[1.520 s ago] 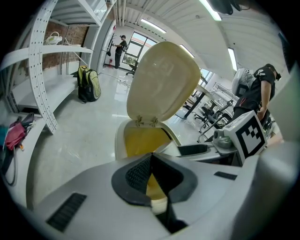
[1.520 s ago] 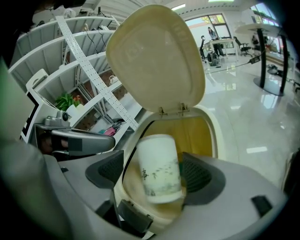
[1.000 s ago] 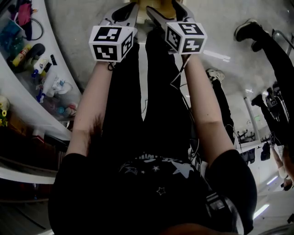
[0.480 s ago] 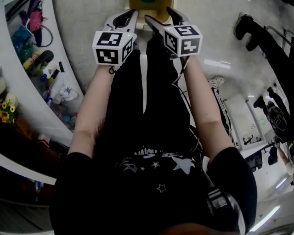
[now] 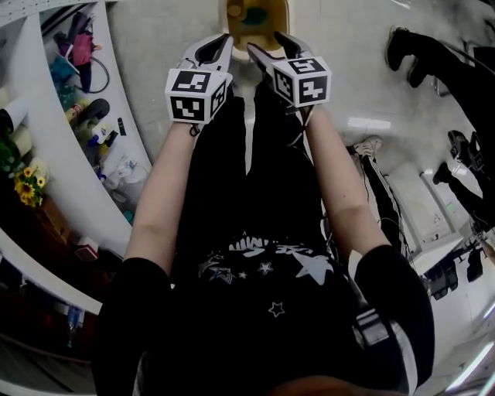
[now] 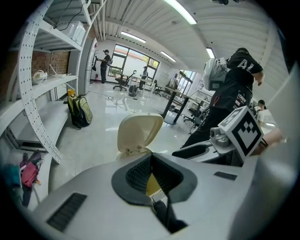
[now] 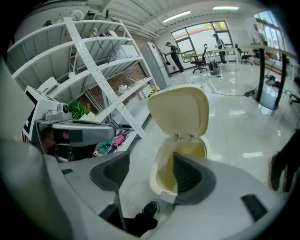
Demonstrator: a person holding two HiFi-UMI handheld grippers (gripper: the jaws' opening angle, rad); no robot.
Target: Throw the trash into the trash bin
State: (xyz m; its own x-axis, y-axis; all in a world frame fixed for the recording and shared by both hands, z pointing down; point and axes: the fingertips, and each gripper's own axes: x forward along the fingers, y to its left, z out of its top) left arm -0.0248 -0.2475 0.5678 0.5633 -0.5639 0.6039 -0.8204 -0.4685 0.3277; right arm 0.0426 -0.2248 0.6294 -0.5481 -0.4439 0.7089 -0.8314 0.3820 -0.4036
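Note:
A cream trash bin [image 5: 274,14] stands on the floor with its lid up, just beyond both grippers; a small dark round thing [image 5: 235,11] lies inside. My left gripper [image 5: 224,40] has its fingertips together with nothing in them, and the bin's raised lid [image 6: 138,133] shows past its jaws [image 6: 150,164]. My right gripper [image 5: 267,45] hangs beside it, its jaws closing with nothing between them. Between the spread pads of the right gripper [image 7: 150,173] I look at the bin's mouth [image 7: 180,159] and the lid [image 7: 180,112].
White curved shelves [image 5: 46,147] with bottles and yellow flowers [image 5: 31,186] run along the left. Legs in black [image 5: 433,54] and a shoe [image 5: 367,145] are at the right. A person in black [image 6: 239,89] stands close by. A backpack [image 6: 79,110] leans against the shelf.
Both grippers have risen together above the bin. The bin's open mouth has come further into the head view at the top.

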